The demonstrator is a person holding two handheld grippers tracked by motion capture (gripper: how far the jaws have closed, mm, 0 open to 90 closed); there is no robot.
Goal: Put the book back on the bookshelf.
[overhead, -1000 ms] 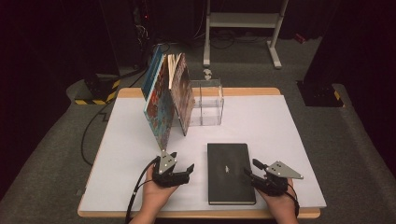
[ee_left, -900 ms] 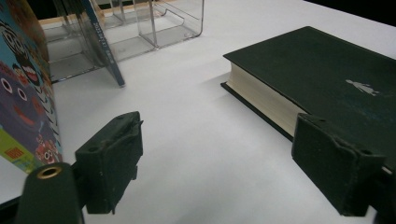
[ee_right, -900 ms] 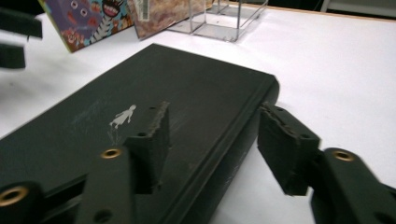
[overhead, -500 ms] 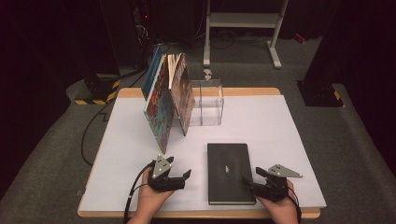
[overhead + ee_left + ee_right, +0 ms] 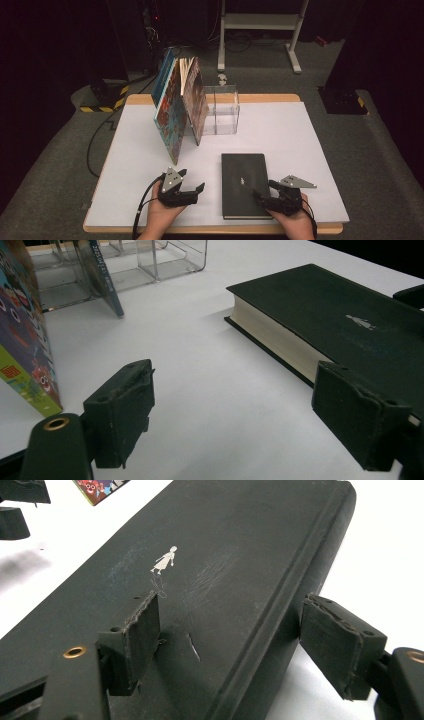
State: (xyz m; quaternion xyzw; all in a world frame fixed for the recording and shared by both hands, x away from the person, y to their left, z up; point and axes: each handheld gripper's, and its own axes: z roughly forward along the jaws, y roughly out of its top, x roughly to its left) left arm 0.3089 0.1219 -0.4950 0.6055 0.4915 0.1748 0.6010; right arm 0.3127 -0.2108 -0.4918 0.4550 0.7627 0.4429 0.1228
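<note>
A: Status of right hand-held gripper point(image 5: 227, 645)?

B: Positioned at near right corner of black book point(image 5: 245, 184), low over the spine edge. Jaws spread, just been opening. One jaw over the cover, the other out past the spine over the bench point(image 5: 300, 130). Spine edge between them, pads not pressing on it.

A: Status of left hand-held gripper point(image 5: 250, 417)?

B: Held just left of the book, jaws spread wide, nothing between them but bare bench surface. Aimed toward the book's page edge. Seen in high view at point(image 5: 192, 192), well apart from right hand-held gripper point(image 5: 262, 196).

A: Location of the book?

B: Flat on the bench, near front edge, right of centre. Cover up, small white figure point(image 5: 165, 560) printed at its middle. Pale page block facing left, spine facing right.

A: Farther out?

B: Colourful picture books point(image 5: 177, 107) standing on edge, leaning, at the rear left of the bench. Clear acrylic holder point(image 5: 222, 112) just beside them on the right, touching or nearly so; cannot tell which. Beyond the bench: grey floor, white metal stand point(image 5: 260, 25), black-and-yellow striped base point(image 5: 102, 97) at the left.
</note>
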